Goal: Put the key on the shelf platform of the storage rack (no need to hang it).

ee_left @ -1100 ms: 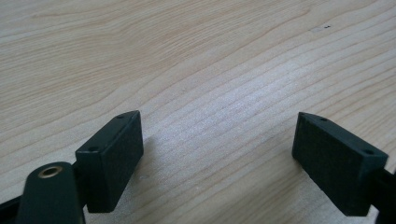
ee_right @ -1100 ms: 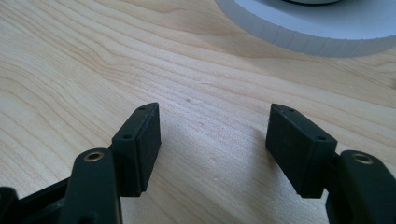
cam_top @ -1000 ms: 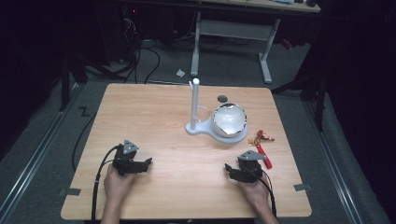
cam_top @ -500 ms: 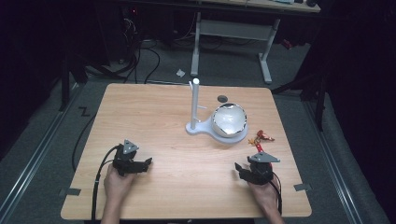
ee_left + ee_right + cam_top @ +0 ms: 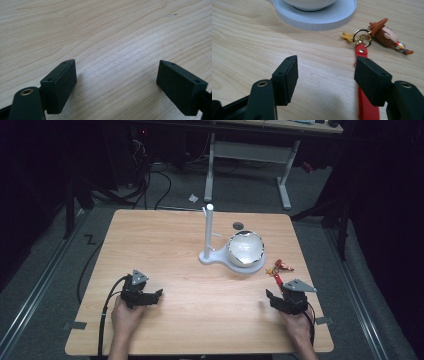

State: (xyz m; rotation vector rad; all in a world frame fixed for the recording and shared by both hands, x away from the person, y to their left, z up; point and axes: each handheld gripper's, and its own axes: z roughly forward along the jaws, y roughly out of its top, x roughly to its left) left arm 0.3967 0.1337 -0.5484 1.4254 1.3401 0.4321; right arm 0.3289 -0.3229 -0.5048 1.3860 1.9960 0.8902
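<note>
We take the white stand (image 5: 227,257) with its round base as our landmark; it carries a white bowl (image 5: 245,248) and an upright post (image 5: 208,232) on the wooden table (image 5: 165,245). Just beside the base, toward the right edge of the table, we see a keychain (image 5: 384,33) with a small cowboy figure, a gold ring and a red strap (image 5: 362,75). The right gripper (image 5: 325,75) is nearer to us than the stand, released, with the jaws wide apart; the red strap passes under its right jaw. The left gripper (image 5: 116,80) is well apart from the stand, at the near left, also released, above bare wood.
</note>
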